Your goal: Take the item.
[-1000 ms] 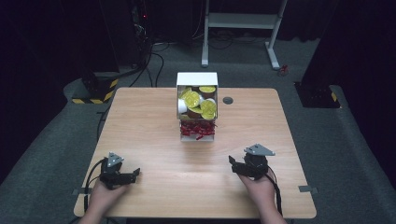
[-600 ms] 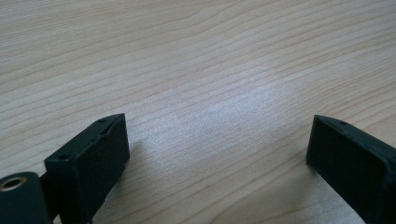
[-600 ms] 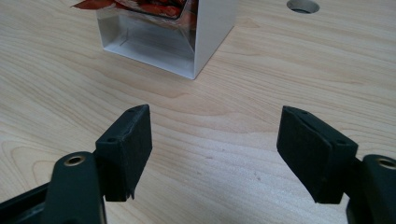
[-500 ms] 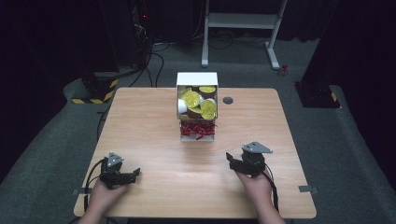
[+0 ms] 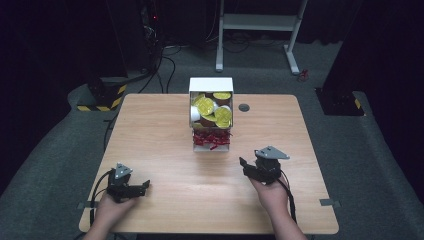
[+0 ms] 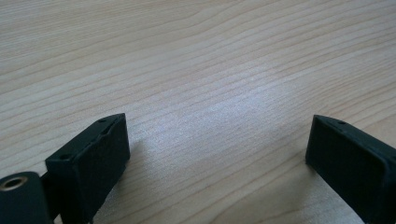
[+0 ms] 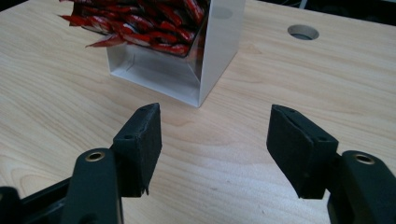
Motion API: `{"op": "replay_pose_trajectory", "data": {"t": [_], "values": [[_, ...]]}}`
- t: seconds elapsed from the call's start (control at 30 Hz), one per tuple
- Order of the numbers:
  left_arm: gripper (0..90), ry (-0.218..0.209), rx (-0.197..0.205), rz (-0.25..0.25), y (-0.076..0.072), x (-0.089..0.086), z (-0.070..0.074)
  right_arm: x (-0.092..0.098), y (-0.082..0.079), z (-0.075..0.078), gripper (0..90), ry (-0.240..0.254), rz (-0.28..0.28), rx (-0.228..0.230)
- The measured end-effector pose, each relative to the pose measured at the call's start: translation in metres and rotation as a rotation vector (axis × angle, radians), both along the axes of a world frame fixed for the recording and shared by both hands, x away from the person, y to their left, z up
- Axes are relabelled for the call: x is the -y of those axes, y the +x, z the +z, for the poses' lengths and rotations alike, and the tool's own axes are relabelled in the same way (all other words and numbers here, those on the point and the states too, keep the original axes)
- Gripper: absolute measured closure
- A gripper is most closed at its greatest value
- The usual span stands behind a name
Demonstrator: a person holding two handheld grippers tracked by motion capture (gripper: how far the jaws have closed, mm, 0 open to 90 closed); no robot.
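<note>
A white box (image 5: 211, 86) stands at the back middle of the wooden table (image 5: 165, 135). Its upper part holds several yellow-lidded cups (image 5: 204, 105); its lower front compartment holds red packets (image 5: 212, 138). My right gripper (image 5: 246, 166) is open, held above the table to the right front of the box, pointing at it. In the right gripper view the box's corner (image 7: 205, 70) and red packets (image 7: 140, 21) lie just beyond the jaws (image 7: 215, 135). My left gripper (image 5: 144, 186) rests low at the front left, open over bare wood (image 6: 219, 140).
A round cable hole (image 5: 244, 107) sits in the table right of the box, seen again as a hole (image 7: 303, 31) in the right gripper view. Behind the table stand a white frame (image 5: 260, 25) and dark equipment with cables on grey carpet.
My right gripper has moved slightly left and forward toward the box. The left gripper has stayed in place.
</note>
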State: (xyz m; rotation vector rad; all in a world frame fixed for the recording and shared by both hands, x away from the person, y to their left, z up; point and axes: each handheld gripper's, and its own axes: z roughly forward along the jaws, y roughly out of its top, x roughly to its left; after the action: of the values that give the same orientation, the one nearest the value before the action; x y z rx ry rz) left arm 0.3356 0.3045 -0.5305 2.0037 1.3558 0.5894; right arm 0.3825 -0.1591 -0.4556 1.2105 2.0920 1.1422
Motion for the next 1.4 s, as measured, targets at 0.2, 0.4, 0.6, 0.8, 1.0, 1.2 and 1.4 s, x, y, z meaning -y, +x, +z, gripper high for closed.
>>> {"op": "replay_pose_trajectory", "data": {"t": [0.2, 0.4, 0.6, 0.8, 1.0, 1.2, 1.4], "values": [[6.4, -0.001, 0.0, 0.001, 0.0, 0.0, 0.0, -0.005, 0.005, -0.001, 39.8, -0.014, -0.007, 0.008], [6.5, -0.002, 0.002, 0.002, 0.0, 0.0, 0.0, -0.008, 0.008, 0.002, 42.8, -0.013, 0.0, 0.022], [7.0, -0.002, 0.002, 0.002, 0.0, 0.0, 0.0, -0.014, 0.011, 0.002, 43.1, -0.022, -0.001, 0.014], [6.9, -0.001, 0.001, 0.002, 0.0, 0.0, 0.0, -0.018, 0.018, 0.005, 44.2, -0.021, -0.004, 0.024], [6.9, -0.003, 0.0, 0.0, 0.0, 0.0, 0.0, -0.023, 0.021, 0.01, 45.2, -0.014, -0.001, 0.023], [6.9, 0.003, 0.001, -0.001, 0.001, 0.0, 0.0, -0.029, 0.025, 0.011, 47.1, -0.024, 0.011, 0.022], [7.2, -0.001, 0.001, -0.004, 0.0, 0.0, 0.0, -0.036, 0.033, 0.013, 47.3, -0.02, 0.006, 0.033]]}}
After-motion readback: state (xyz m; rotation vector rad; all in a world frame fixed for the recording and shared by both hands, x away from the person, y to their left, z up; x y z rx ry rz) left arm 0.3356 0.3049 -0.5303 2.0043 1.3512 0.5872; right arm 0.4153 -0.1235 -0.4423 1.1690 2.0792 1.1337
